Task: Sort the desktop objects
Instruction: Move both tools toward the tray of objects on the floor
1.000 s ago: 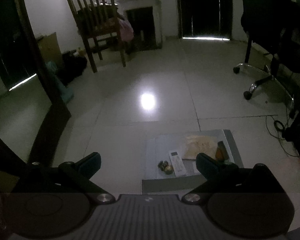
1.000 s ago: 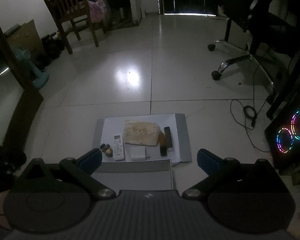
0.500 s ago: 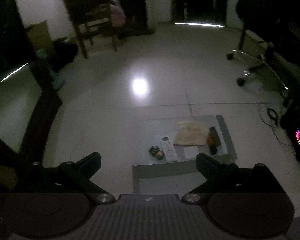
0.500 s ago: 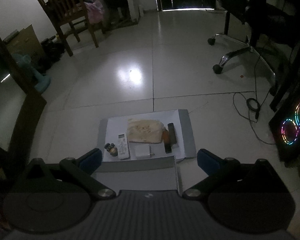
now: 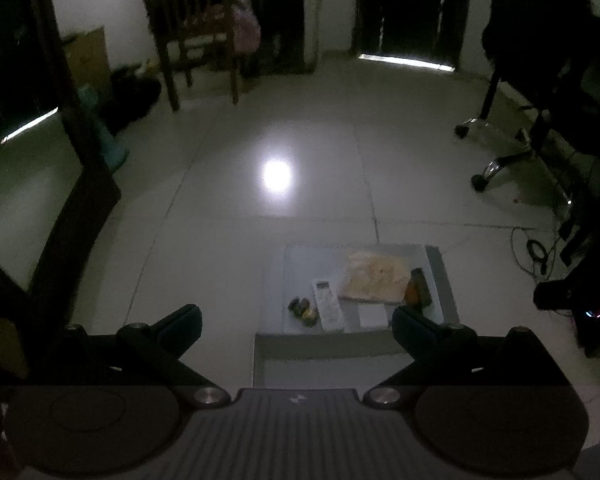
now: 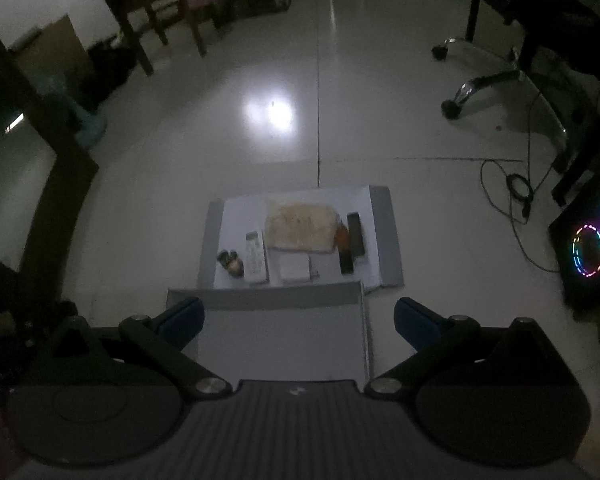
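Each hand-held gripper, left (image 5: 296, 322) and right (image 6: 298, 316), gapes empty above one white board (image 6: 236, 216) holding one white remote control (image 6: 256, 256), one tan pouch (image 6: 302, 226), one white box (image 6: 295, 266).

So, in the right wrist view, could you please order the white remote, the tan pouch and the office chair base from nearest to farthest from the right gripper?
1. White remote, just ahead of the right gripper, slightly left.
2. Tan pouch, beyond it, centre.
3. Office chair base, far right.

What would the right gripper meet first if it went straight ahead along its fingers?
Probably the empty grey tray, which lies between the open right gripper fingers, nearer than the white remote. Depth is hard to judge here.
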A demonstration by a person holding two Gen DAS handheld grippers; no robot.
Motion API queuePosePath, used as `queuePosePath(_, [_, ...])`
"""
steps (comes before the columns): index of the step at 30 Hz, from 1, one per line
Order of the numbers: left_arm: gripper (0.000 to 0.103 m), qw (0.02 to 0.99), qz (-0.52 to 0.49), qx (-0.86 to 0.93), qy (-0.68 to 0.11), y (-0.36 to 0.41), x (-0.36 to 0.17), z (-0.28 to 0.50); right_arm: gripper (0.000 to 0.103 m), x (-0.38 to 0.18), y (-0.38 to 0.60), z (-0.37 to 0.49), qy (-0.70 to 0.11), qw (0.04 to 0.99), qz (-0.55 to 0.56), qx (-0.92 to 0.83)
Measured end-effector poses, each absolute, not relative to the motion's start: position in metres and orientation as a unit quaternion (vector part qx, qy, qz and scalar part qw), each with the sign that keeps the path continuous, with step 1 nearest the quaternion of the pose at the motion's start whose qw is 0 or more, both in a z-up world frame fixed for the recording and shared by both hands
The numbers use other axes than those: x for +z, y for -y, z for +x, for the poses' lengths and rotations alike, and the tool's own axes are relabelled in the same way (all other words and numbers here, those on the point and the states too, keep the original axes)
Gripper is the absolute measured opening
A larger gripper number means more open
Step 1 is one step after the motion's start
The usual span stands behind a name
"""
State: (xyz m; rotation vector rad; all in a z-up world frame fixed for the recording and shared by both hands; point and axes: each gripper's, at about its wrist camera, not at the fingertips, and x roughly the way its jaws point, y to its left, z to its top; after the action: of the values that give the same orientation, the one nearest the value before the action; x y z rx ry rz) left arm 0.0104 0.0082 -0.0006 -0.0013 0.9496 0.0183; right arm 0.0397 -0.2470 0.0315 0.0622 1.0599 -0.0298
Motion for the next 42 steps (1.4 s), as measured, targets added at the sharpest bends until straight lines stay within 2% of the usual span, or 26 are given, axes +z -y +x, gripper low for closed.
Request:
queuePosePath(7, [0.103,0.890,-0.021,0.015,-0.456,-0.016,0.009,0.012,0.103,0.050,0.256,0.039,-0.496,0.866,0.047,-0.024])
queuePosePath(12, [0.103,0.901,0.044,0.012,-0.432,-0.004,0.030,0.019,0.103,0.074,0.257,0.051,-0.478,0.877,0.031,-0.036])
queuePosePath(19, [0.103,0.910,0.008,0.004,-0.415,-0.001,0.041,0.048,0.103,0.091,0.265,0.083,-0.478,0.877,0.038,-0.029])
queuePosePath(33, [0.103,0.912,0.047,-0.002,-0.407,0.014,0.025,0.107,0.103,0.105,0.292,0.143,-0.439,0.898,0.042,-0.018])
queuePosePath(42, [0.103,0.903,0.046,0.003,-0.427,0.012,-0.004,0.149,0.103,0.076,0.303,0.180,-0.454,0.890,0.032,-0.020])
